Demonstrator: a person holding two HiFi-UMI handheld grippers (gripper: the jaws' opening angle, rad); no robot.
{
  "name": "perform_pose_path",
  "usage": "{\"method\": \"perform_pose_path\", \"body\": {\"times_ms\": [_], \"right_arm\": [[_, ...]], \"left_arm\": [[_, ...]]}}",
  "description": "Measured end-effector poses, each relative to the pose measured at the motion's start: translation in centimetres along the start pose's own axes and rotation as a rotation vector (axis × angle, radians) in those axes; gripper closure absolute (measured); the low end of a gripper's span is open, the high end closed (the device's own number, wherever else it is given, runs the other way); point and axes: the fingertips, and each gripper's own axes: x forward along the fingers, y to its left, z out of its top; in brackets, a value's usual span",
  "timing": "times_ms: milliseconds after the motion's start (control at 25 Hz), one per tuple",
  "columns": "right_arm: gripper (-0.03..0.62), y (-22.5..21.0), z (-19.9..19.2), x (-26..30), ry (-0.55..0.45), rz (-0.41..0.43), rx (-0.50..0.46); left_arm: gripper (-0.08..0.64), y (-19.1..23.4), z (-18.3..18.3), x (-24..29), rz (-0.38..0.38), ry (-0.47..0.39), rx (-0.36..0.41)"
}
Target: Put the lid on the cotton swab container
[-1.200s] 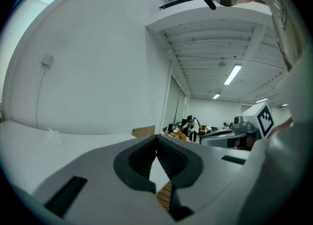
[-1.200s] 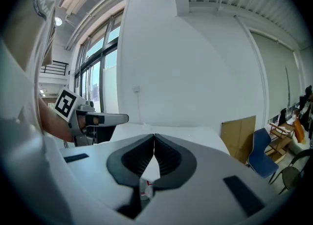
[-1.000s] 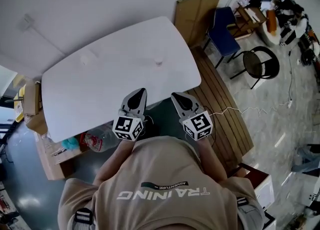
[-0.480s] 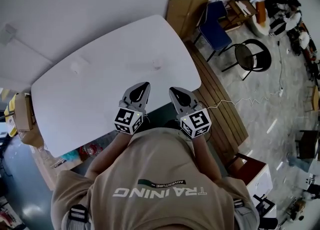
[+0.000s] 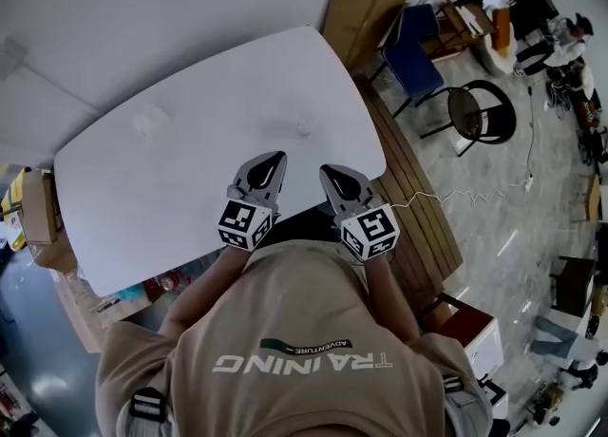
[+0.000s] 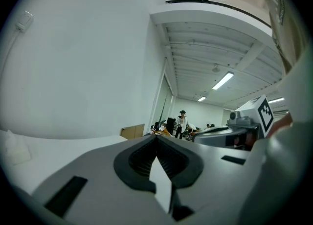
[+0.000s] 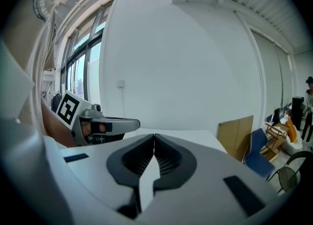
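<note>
Since 0.5 s ago not much differs. The L gripper (image 5: 276,157) & R gripper (image 5: 327,172) sit in about the same spot, side by side over the near edge of the white desk (image 5: 190,198). Vs 1 s ago they reach a bit further in over the desk.

Both pairs of jaws are pressed together w/ nothing held. Each gripper view shows the tips meeting.

On the desk, well apart from both grippers, is a small faint clear thing (image 5: 302,127). A pale patch (image 5: 149,123) lies further left. Both are too small to tell which is the swab box & which the lid. Only bare desk lies between them & the grippers.

A cardboard sheet (image 5: 366,9) leans at the wall past the desk's far right corner. A blue chair (image 5: 410,53) is just beside it, & a round black chair (image 5: 485,112) is further right. A strip of wood floor (image 5: 418,207) runs by the desk's right side w/ a white cable (image 5: 456,199) across it. Boxes (image 5: 36,221) stand by the desk's left end, but I can't tell what's in them. The person's tan shirt (image 5: 294,331) fills the bottom.
</note>
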Motion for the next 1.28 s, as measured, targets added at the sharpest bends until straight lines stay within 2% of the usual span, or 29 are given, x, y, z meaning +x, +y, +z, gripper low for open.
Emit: {"method": "perform_pose_path", "body": {"times_ms": [240, 520, 840, 1040, 1280], "right_arm": [[0.574, -2.8, 0.8, 2.9, 0.016, 0.057, -0.013], [0.574, -5.9, 0.2, 7.0, 0.084, 0.122, -0.098], [0.574, -9.0, -2.4, 12.0, 0.177, 0.186, -0.055], [0.574, -10.2, -3.8, 15.0, 0.232, 0.23, -0.006], [0.574, -10.7, -5.9, 17.1, 0.306, 0.258, -0.005]], "left_arm": [[0.548, 1.9, 0.1, 1.0, 0.076, 0.007, -0.017], [0.548, 3.0, 0.8, 2.0, 0.129, -0.001, -0.008], [0.548, 3.1, 0.6, 3.3, 0.152, 0.002, -0.001], [0.548, 3.9, -0.1, 3.2, 0.204, 0.019, -0.021], [0.548, 5.2, -0.5, 3.5, 0.236, 0.019, -0.032]]}}
